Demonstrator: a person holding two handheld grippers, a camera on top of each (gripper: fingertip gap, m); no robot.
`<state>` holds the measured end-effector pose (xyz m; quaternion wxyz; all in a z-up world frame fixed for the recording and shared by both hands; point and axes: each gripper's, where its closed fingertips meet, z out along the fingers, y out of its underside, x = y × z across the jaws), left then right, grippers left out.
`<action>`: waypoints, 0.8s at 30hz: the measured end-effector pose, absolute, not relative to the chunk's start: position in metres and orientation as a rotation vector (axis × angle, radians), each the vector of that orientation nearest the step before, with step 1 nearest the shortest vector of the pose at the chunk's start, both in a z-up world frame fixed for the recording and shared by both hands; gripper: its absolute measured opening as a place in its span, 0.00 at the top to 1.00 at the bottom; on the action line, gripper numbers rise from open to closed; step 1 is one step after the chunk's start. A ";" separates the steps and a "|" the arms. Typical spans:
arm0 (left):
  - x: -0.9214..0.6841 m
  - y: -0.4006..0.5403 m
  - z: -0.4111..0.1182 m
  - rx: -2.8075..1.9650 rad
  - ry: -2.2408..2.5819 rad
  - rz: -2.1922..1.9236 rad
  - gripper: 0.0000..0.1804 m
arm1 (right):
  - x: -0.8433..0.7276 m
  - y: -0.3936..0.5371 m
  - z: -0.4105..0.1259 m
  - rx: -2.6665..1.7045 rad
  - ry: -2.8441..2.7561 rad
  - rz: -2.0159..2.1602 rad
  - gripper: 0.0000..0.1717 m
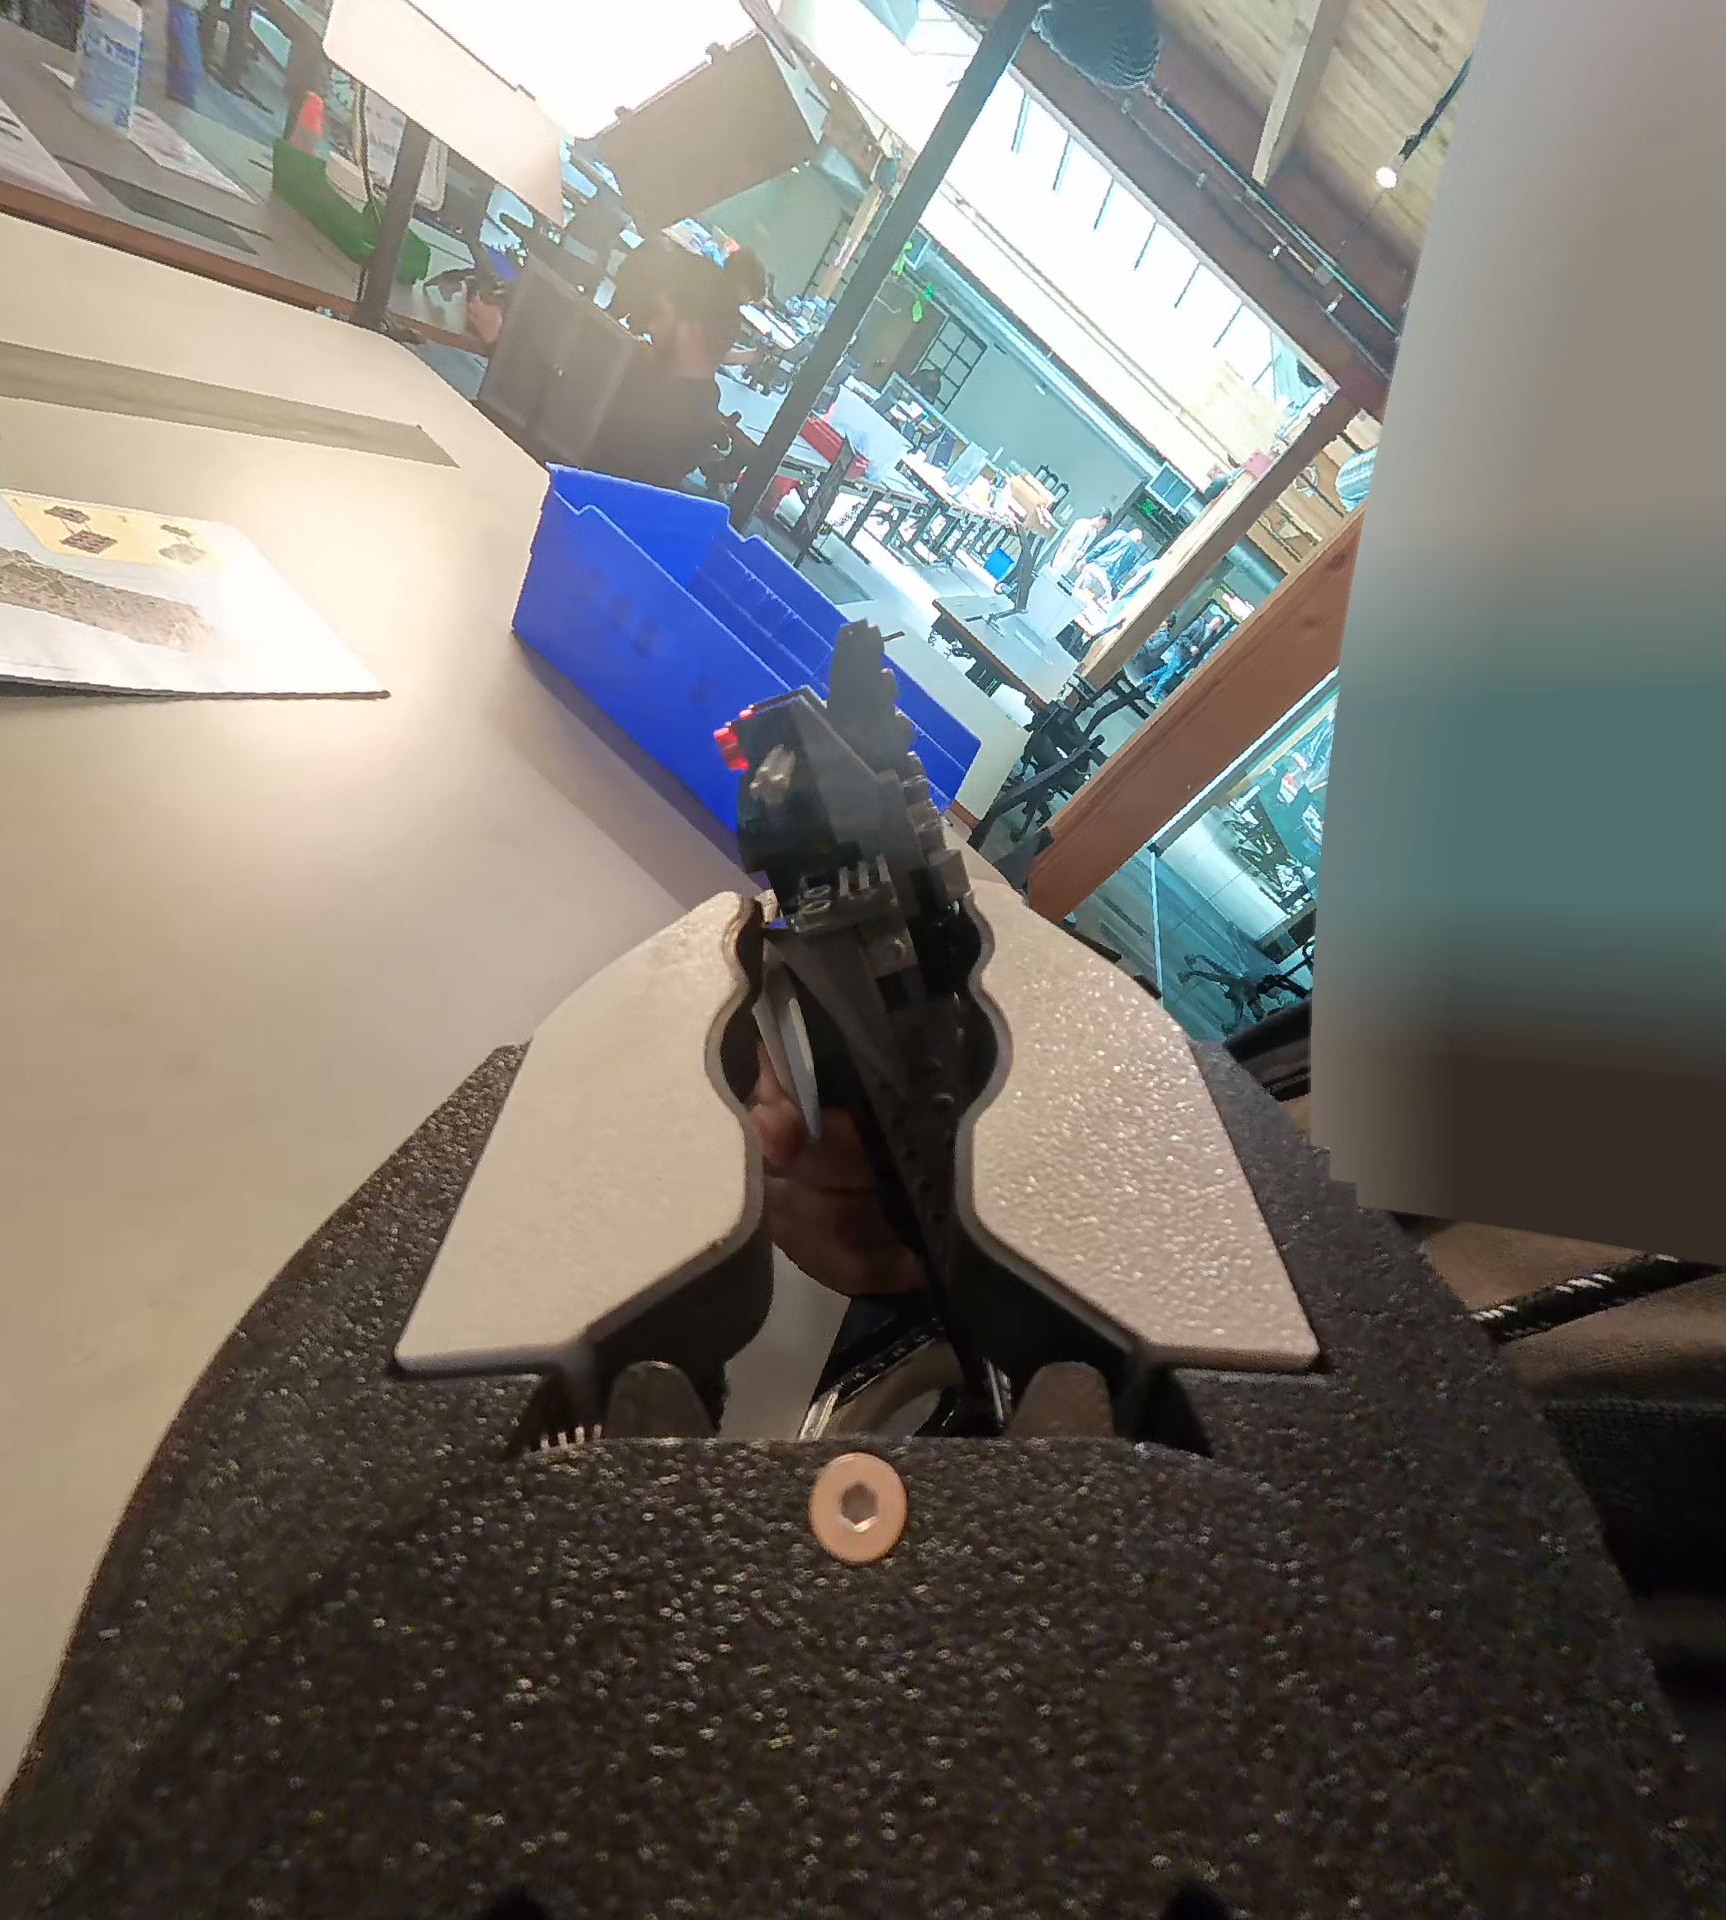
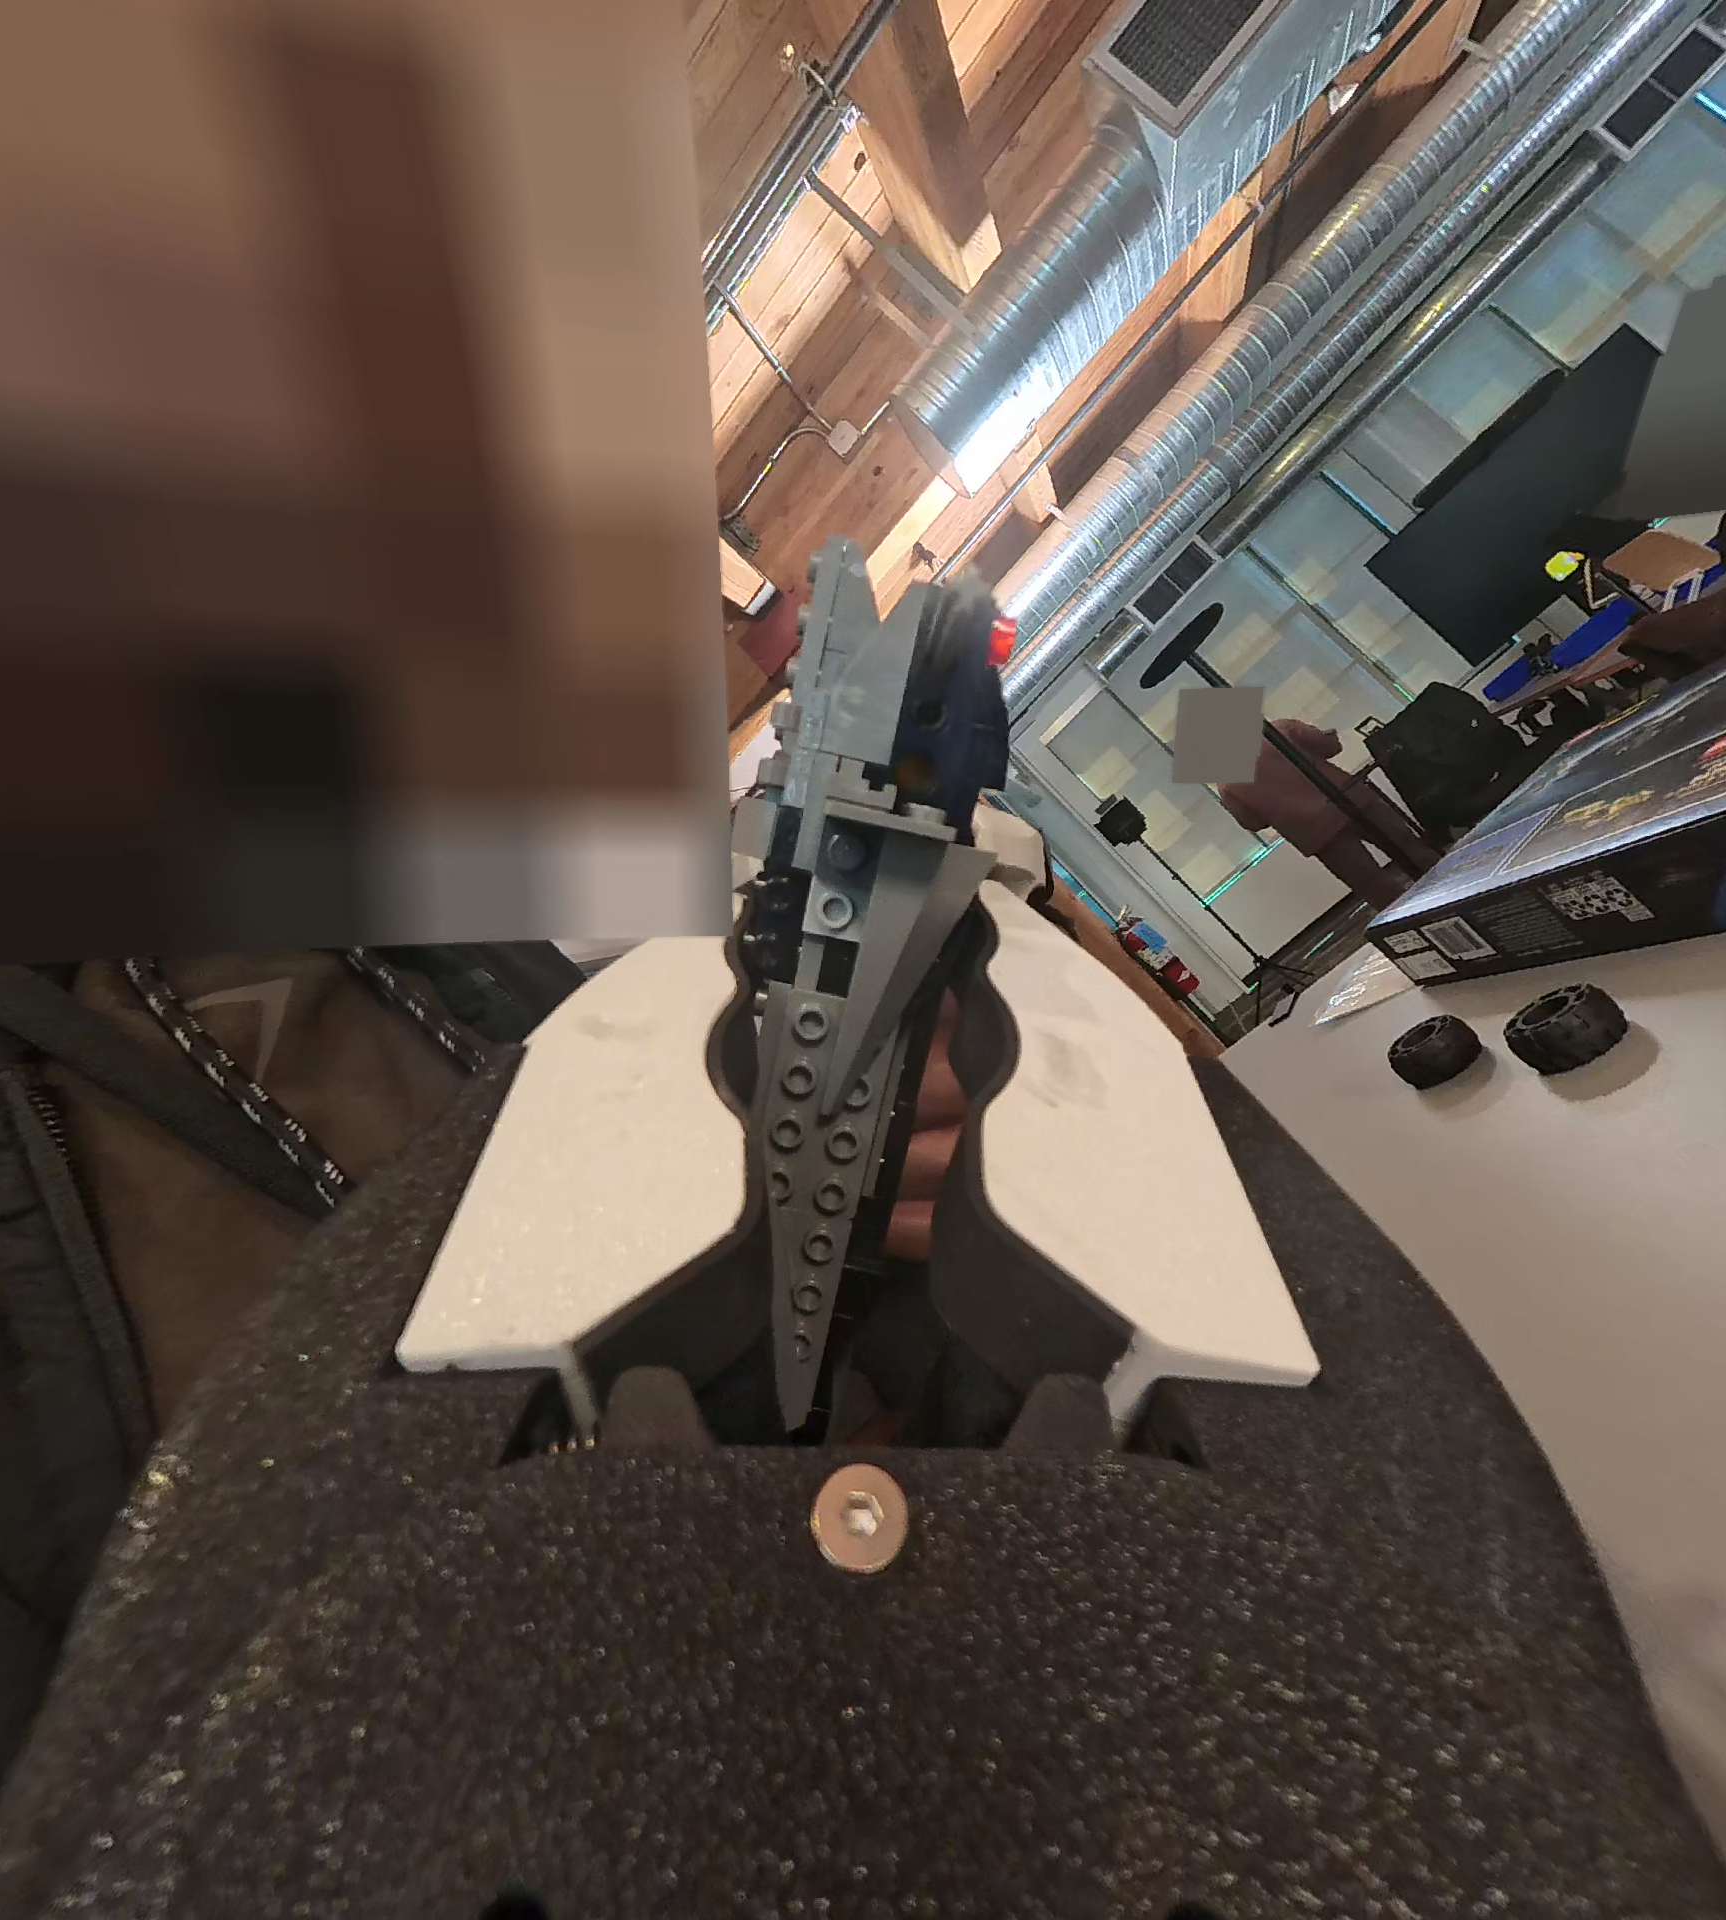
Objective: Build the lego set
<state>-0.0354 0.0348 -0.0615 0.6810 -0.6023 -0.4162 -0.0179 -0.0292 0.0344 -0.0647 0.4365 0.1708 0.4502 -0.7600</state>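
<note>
left wrist: looks forward along own fingers, tilted up over the table point(image 1: 215, 935), close-in | right wrist: likewise, facing ceiling ducts point(image 2: 1202, 364) | shared: grey brick model point(image 1: 838, 831) point(image 2: 838, 831)

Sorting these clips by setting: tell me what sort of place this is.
Probably a shared workshop or makerspace: exposed metal ducts under wooden ceiling beams, rows of worktables behind, a blue parts bin.

Pale grey table point(image 1: 215, 935), matte. To the left of the left tool, an open printed booklet point(image 1: 111, 603) lying flat. Ahead of that tool, near the table's far edge, a blue plastic bin point(image 1: 630, 623). To the right of the right tool, two small black rubber tyres point(image 2: 1503, 1039) side by side; beyond them a dark printed cardboard box point(image 2: 1617, 862), flat on the top.
</note>
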 end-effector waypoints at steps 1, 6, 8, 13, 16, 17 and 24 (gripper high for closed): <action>-0.036 0.035 -0.061 -1.357 -0.928 -0.033 0.80 | -0.029 0.034 -0.064 0.425 1.117 -1.889 0.80; -0.035 0.034 -0.060 -1.366 -0.917 -0.030 0.80 | -0.028 0.034 -0.064 0.419 1.123 -1.888 0.80; -0.035 0.034 -0.060 -1.368 -0.917 -0.026 0.80 | -0.028 0.034 -0.063 0.414 1.126 -1.890 0.80; -0.034 0.033 -0.060 -1.361 -0.912 -0.042 0.80 | -0.027 0.033 -0.063 0.408 1.118 -1.881 0.80; -0.034 0.033 -0.059 -1.366 -0.912 -0.023 0.79 | -0.027 0.033 -0.063 0.406 1.115 -1.881 0.80; -0.035 0.032 -0.059 -1.370 -0.915 -0.008 0.78 | -0.027 0.033 -0.063 0.409 1.116 -1.881 0.80; -0.038 0.026 -0.055 -1.400 -0.901 0.095 0.76 | -0.026 0.032 -0.064 0.421 1.116 -1.864 0.80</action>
